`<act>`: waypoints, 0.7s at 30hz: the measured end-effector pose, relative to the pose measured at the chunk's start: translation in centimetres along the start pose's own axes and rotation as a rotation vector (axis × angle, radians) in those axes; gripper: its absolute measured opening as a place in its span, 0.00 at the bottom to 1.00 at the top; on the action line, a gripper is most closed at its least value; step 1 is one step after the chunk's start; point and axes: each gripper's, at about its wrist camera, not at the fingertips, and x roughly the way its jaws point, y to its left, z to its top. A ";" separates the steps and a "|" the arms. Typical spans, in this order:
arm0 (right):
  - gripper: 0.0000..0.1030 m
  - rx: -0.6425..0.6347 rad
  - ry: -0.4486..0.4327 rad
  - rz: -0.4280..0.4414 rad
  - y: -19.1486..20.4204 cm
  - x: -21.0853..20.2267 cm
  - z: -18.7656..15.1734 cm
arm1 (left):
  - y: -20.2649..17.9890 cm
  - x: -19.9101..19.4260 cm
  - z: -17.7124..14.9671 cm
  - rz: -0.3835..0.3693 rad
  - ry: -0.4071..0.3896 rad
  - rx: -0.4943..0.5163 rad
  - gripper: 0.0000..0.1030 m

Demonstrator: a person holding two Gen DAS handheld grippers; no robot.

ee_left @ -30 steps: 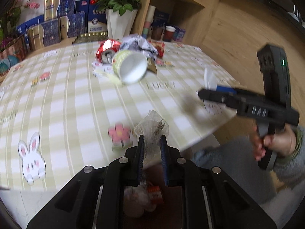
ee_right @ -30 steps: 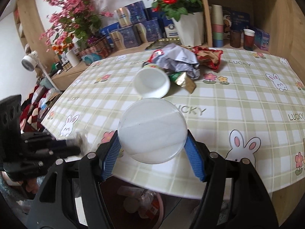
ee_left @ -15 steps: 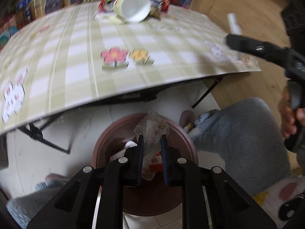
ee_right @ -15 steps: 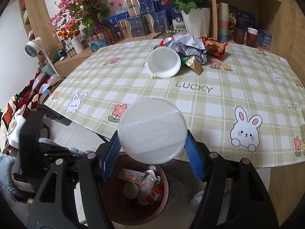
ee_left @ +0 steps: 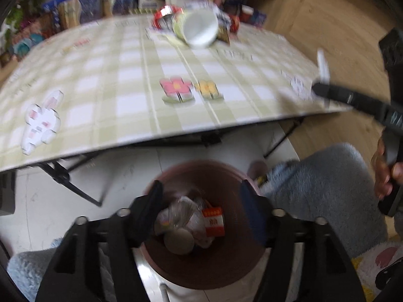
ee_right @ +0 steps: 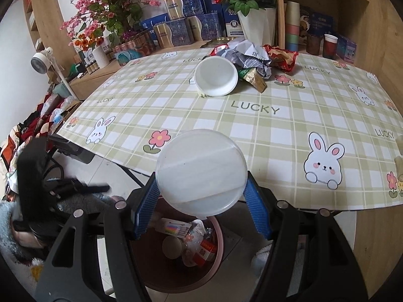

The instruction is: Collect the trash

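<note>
Nearest to us, left gripper (ee_left: 201,198) hangs over the brown-pink bin (ee_left: 228,271) on the floor; its jaws are opening, w/ nothing pressed btwn them; the clear crinkled wrapper (ee_left: 182,211) lies below the gap, on top of the trash in the bin, beside a red-and-white packet (ee_left: 213,221) and a round beige lid or cup (ee_left: 179,241); whether the wrapper is in mid-fall or already resting we can't tell, the view is blurred. Right gripper (ee_right: 201,201) holds a round translucent plastic lid (ee_right: 201,171) edge-on btwn its blue pads (ee_right: 257,209), jaws set wide to span it; the lid sits above the near rim of the bin (ee_right: 219,236), in front of the table edge.

Just beyond, the table (ee_right: 277,136) w/ its green-checked bunny-and-flower cloth; bin stands on the floor at its near edge, partly under it. In the left wrist view a grey fleece leg (ee_left: 327,191) is beside the bin, and a hand (ee_left: 385,176) grips the right gripper's handle at the right edge.

Farther back on the table: a white paper bowl (ee_right: 216,76) tipped on its side, mouth toward us; touching it behind, a heap of crumpled wrappers (ee_right: 252,55), incl. a red snack bag (ee_right: 282,56) and a gold-green packet (ee_right: 254,78); a crushed red can (ee_left: 165,17) shows in the left view only.

Farthest: a white vase of red roses (ee_right: 254,22), blue-and-gold boxes (ee_right: 191,22), pink blossom sprays (ee_right: 100,7), stacked paper cups (ee_right: 292,22) on the wood shelving.
</note>
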 end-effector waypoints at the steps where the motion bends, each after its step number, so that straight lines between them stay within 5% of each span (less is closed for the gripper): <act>1: 0.64 0.000 0.006 0.001 0.1 0.1 -0.3 | 0.2 -0.8 0.2 0.009 -0.031 -0.008 0.72; 5: 0.64 -0.012 0.032 0.006 0.8 0.5 -1.3 | 1.0 -3.8 0.8 0.089 -0.140 -0.045 0.88; 14: 0.64 -0.064 0.139 0.037 3.4 3.2 -3.9 | 4.1 -8.9 1.6 0.237 -0.304 -0.154 0.93; 21: 0.64 -0.101 0.213 0.056 5.1 5.3 -5.2 | 6.0 -10.5 1.1 0.275 -0.356 -0.212 0.93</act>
